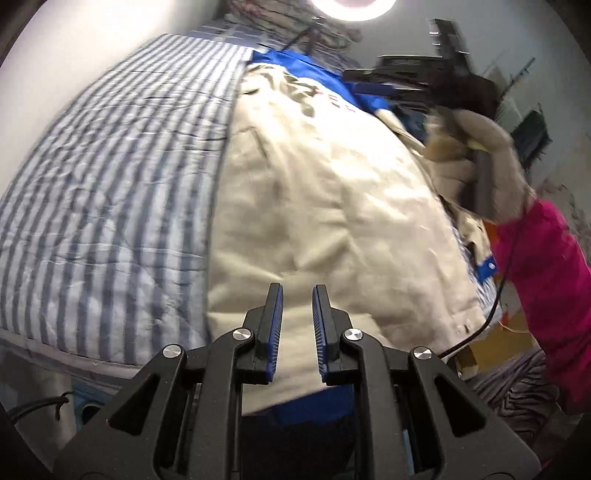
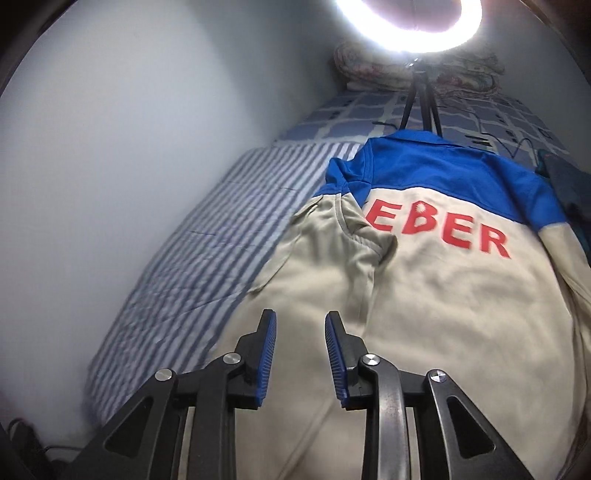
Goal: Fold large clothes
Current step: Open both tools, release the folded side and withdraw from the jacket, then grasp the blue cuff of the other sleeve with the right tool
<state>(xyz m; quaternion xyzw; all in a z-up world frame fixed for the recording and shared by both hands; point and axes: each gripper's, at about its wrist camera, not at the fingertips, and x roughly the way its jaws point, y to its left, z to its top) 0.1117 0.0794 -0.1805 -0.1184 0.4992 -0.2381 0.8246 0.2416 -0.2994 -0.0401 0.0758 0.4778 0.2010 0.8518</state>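
Observation:
A beige jacket (image 2: 443, 295) with a blue yoke and collar and red lettering lies back up on the bed. One sleeve (image 2: 354, 254) is folded in over the back and hides the first letters. The other sleeve (image 2: 565, 251) runs down the right edge. My right gripper (image 2: 300, 317) hovers over the lower back, open, with nothing between its blue pads. In the left wrist view the jacket (image 1: 332, 184) fills the middle. My left gripper (image 1: 297, 291) sits over its near hem with a narrow gap between the pads, and no fabric is pinched.
A blue-and-white striped cover (image 1: 110, 166) (image 2: 221, 229) lies left of the jacket, against a pale wall (image 2: 129, 147). A ring light (image 2: 406, 22) on a tripod (image 2: 421, 96) and a folded quilt (image 2: 369, 66) stand at the bed's far end. A person's pink sleeve (image 1: 546, 266) and a black cable (image 1: 491, 314) are at the right.

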